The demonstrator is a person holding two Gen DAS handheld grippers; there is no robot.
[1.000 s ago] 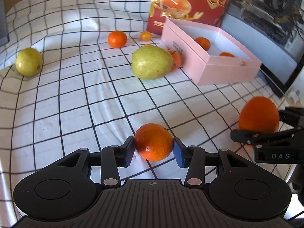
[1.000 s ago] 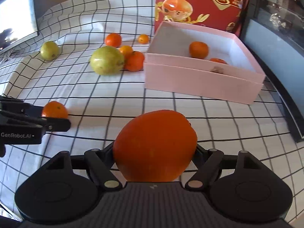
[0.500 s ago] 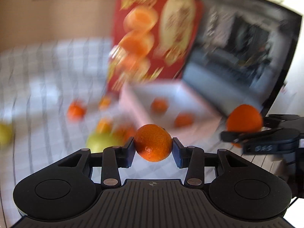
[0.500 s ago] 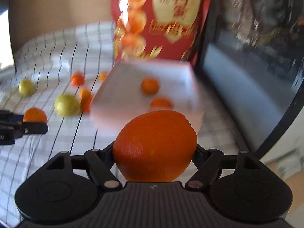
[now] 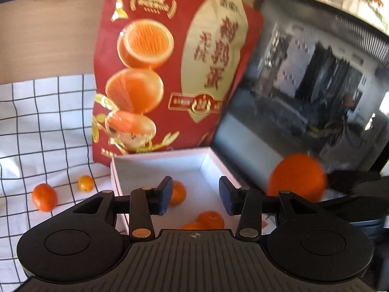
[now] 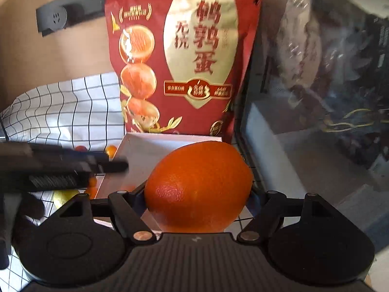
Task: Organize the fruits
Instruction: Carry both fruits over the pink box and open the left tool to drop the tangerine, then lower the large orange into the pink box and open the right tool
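Two small oranges (image 5: 44,197) lie at the left on the checked cloth (image 5: 43,121) covering the surface. Next comes the pink box (image 5: 155,165), three oranges (image 5: 211,219) inside, a red pouch (image 5: 170,73) upright behind. Left tool (image 5: 195,197) hangs over the box, fingers apart, empty. Right tool (image 6: 198,194) stands clamped on a large orange (image 6: 198,187).

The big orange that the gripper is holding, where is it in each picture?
Left wrist view: the big orange is at the right edge, blurred, beside the pink box.
Right wrist view: the big orange is at centre, clamped in the right gripper.
Shared landmark: the red bag behind the box.
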